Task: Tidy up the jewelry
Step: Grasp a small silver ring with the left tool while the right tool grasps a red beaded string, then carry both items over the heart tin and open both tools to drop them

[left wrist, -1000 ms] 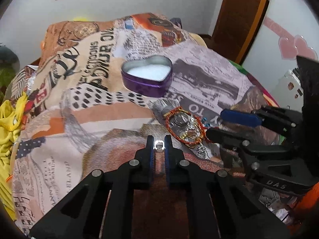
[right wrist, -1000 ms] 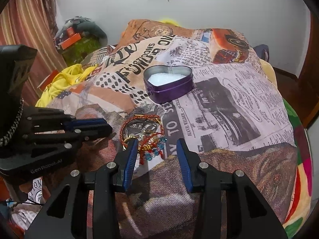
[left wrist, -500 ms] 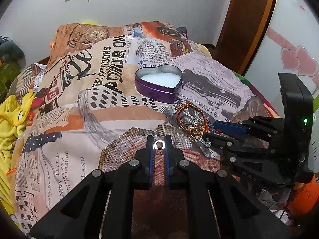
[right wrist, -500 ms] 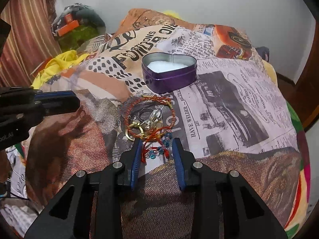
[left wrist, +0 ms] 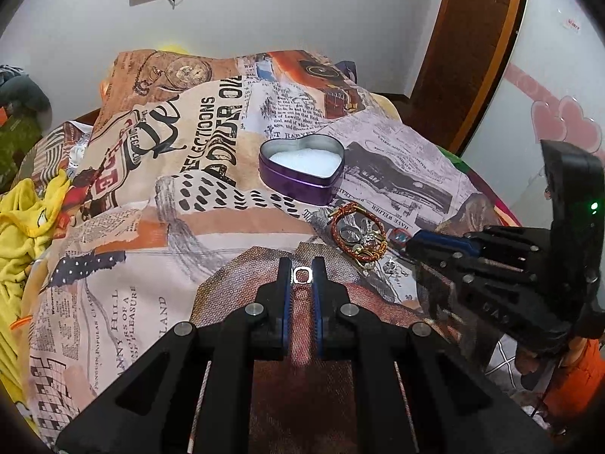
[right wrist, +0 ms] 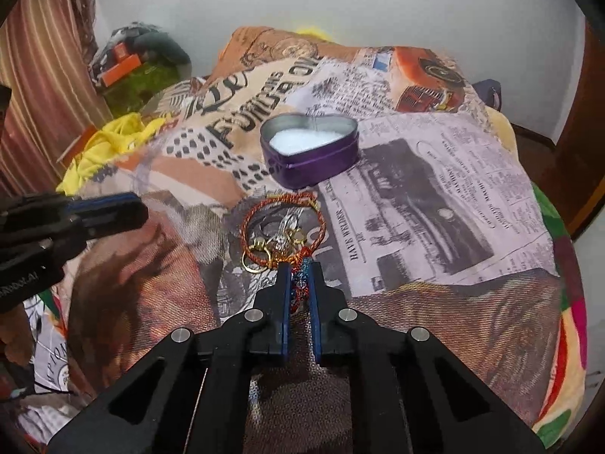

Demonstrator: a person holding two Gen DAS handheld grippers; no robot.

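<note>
Closing just now, the right gripper [right wrist: 300, 283] has its jaws pinched on the blue and red beaded piece [right wrist: 299, 288] at the near edge of the jewelry pile [right wrist: 281, 229] on the bed [right wrist: 435, 196]; judged a completed grasp, lift pending. Left gripper [left wrist: 301, 275] jaws narrow, holding a small silver ring [left wrist: 302, 275] at their tips. Beyond the pile, well apart from both jaws, the open purple heart tin [right wrist: 310, 149] sits ready, nothing visible on its white lining.
</note>
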